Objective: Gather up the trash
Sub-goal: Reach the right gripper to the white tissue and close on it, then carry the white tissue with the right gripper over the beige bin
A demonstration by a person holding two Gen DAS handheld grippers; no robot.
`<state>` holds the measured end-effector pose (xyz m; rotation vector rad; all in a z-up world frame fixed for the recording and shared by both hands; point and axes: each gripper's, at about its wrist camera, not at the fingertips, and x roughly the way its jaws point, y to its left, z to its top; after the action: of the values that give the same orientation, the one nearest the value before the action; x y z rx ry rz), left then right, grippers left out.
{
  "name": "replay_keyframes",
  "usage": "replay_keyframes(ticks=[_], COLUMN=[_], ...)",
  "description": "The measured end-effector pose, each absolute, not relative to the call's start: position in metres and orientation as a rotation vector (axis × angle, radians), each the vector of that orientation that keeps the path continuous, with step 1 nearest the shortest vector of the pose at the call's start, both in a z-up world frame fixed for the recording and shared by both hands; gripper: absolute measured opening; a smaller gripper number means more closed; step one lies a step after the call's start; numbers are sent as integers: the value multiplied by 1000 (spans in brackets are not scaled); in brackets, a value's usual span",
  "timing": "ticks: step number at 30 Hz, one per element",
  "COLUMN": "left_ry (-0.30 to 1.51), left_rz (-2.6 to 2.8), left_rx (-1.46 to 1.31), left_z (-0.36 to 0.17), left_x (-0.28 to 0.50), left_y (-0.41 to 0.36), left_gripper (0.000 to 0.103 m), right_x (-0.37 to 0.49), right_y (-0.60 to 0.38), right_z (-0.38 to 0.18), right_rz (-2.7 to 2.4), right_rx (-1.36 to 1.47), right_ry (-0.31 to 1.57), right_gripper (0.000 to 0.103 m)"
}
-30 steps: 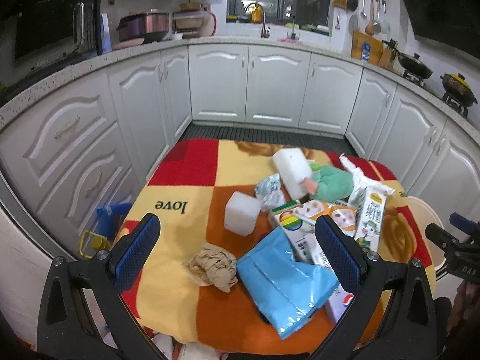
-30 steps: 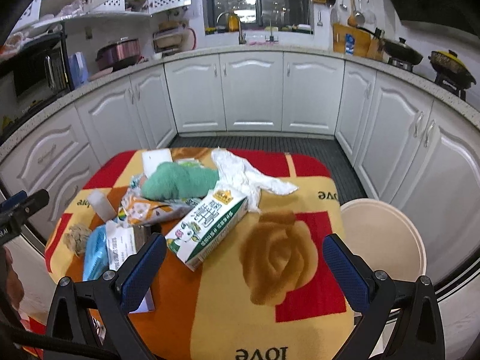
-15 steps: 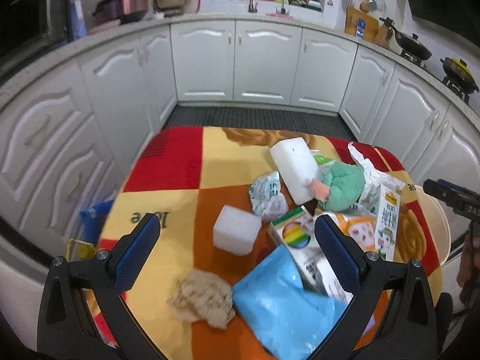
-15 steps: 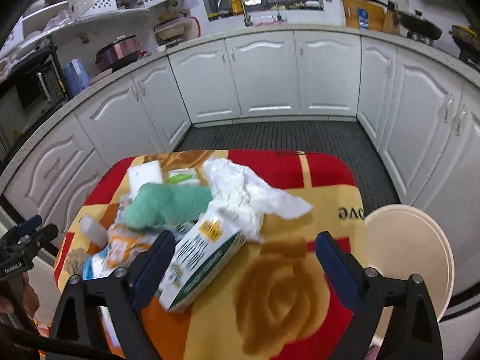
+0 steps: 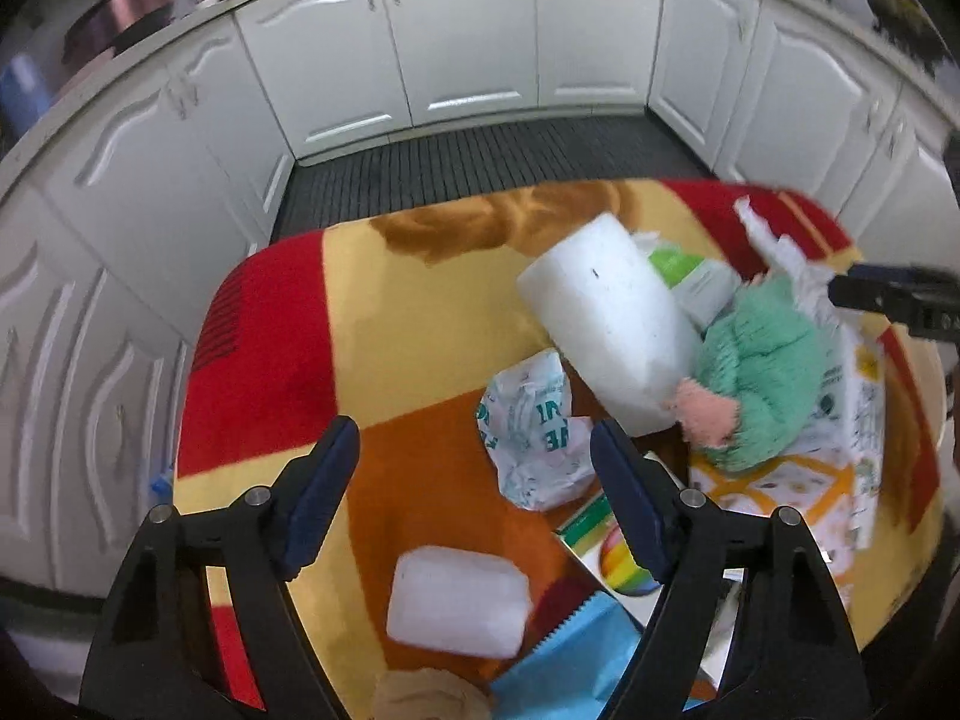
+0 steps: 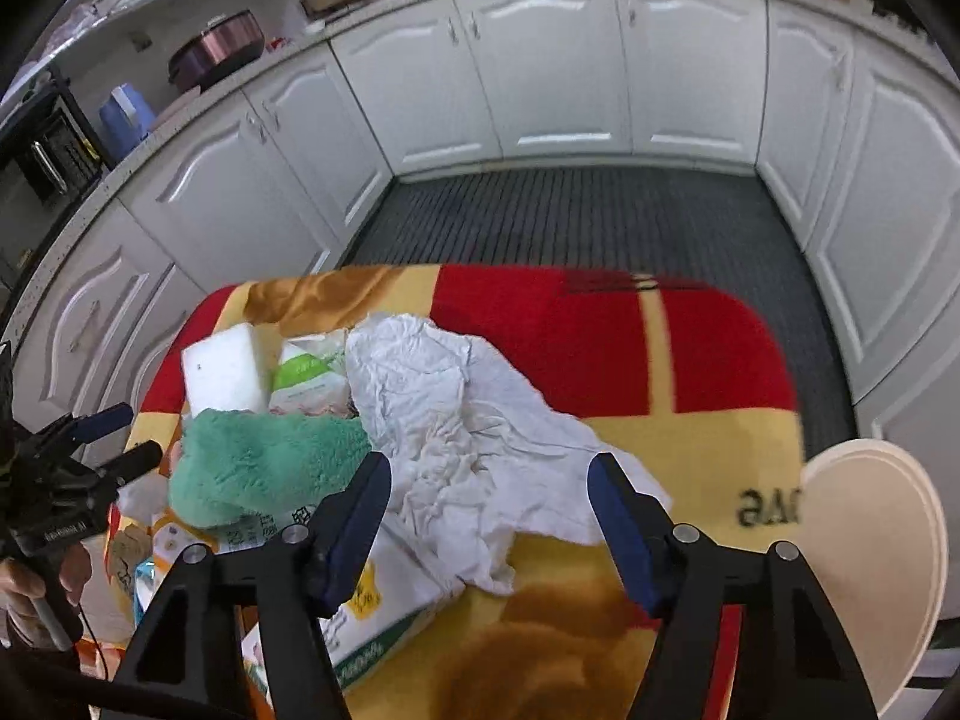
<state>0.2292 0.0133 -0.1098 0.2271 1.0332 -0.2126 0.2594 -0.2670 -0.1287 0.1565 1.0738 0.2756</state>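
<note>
A pile of trash lies on a red, yellow and orange blanket [image 5: 420, 312]. My left gripper [image 5: 474, 504] is open above a crumpled white-and-green plastic wrapper [image 5: 534, 444], with a small white foam block [image 5: 459, 600] below it and a large white foam block [image 5: 606, 330] beyond. My right gripper [image 6: 489, 522] is open, its jaws on either side of a crumpled white paper sheet [image 6: 456, 420]. A green fluffy cloth [image 6: 258, 462] and a milk carton [image 6: 372, 618] lie to its left.
A beige round bin [image 6: 870, 564] stands right of the table. White kitchen cabinets [image 6: 540, 72] curve around a dark ribbed floor mat [image 6: 570, 216]. A blue bag [image 5: 576, 654], brown crumpled paper [image 5: 432, 696] and printed cartons [image 5: 780, 498] lie near the front edge.
Both grippers have moved forward and lower toward the pile. The left one now hangs over the plastic wrapper, the right one over the white paper. Both stay open.
</note>
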Motion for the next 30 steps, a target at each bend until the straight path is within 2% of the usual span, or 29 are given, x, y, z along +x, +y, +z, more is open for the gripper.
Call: replay_keyframes(ticks=[4, 5, 6, 7, 8, 9, 10, 12, 17, 22, 23, 24, 25, 26, 29, 30], left_ry=[1080, 1088, 1094, 1098, 1102, 1116, 1128, 1152, 1091, 1043, 1041, 1042, 1045, 1047, 1070, 1082], left_rz=[-236, -232, -235, -246, -254, -256, -255, -272, -243, -220, -217, -217, -218, -219, -204, -192], left_rx=[296, 311, 312, 295, 277, 258, 247, 211, 160, 131, 124, 115, 111, 114, 114, 102], left_z=[-124, -128, -131, -132, -132, -134, -136, -138, -118, -98, -97, -97, -97, -98, -103, -107], left_x=[240, 242, 244, 245, 246, 248, 251, 253, 240, 227, 227, 226, 224, 222, 224, 228], left_y=[2, 1, 1, 2, 4, 6, 7, 10, 25, 35, 36, 37, 38, 37, 37, 37], left_gripper=[79, 79, 79, 71, 62, 41, 26, 16, 12, 12, 12, 12, 12, 12, 12, 13], right_x=[274, 275, 274, 273, 271, 268, 265, 260, 242, 238, 242, 246, 251, 255, 269, 273], right_y=[-260, -260, -260, -261, -261, -262, -263, -265, -271, -270, -269, -267, -265, -262, -250, -248], right_z=[-151, -155, -157, -157, -157, -155, -153, -146, -114, -100, -104, -109, -115, -122, -146, -154], right_rz=[290, 290, 289, 283, 272, 274, 281, 274, 287, 275, 262, 251, 248, 254, 239, 240], right_rx=[159, 164, 171, 169, 163, 166, 178, 180, 204, 184, 186, 191, 197, 196, 147, 143], right_ry=[1128, 1136, 1126, 1112, 1098, 1086, 1072, 1036, 942, 922, 949, 980, 1003, 1016, 1098, 1119], right_gripper=[65, 61, 52, 47, 39, 29, 24, 16, 12, 14, 28, 56, 67, 72, 71, 63])
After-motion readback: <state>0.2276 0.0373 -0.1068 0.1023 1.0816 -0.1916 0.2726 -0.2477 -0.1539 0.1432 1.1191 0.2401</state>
